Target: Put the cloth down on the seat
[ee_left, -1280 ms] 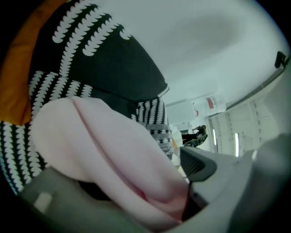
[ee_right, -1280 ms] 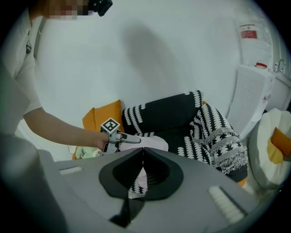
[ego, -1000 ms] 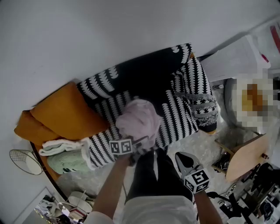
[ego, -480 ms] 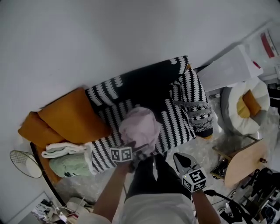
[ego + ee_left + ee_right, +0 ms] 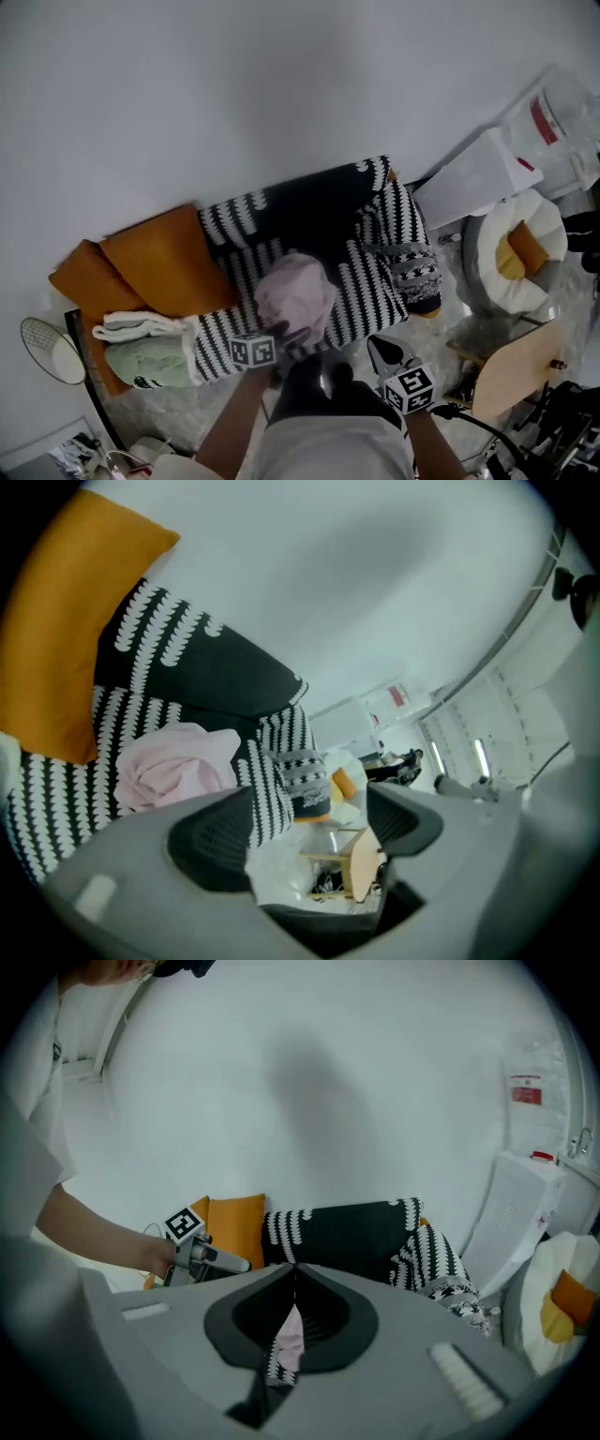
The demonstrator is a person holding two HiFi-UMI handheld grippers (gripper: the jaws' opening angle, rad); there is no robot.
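Plain white wall (image 5: 234, 84) — evenly lit, filling the head view from nine o'clock over twelve to two. Against it at centre stands a black-and-white patterned sofa (image 5: 309, 202), with orange cushions (image 5: 164, 272) at its nine o'clock end and folded white and green towels (image 5: 141, 342) just below them at eight. Pale mottled floor (image 5: 159, 408) runs along the front — a round white padded bed (image 5: 506, 225) and a white box (image 5: 469, 178) at three, a wooden chair (image 5: 516, 370) at four.

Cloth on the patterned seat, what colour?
The cloth is pale pink; the left gripper view shows it best.

Soft dim light, fisheye warp, dark corners.
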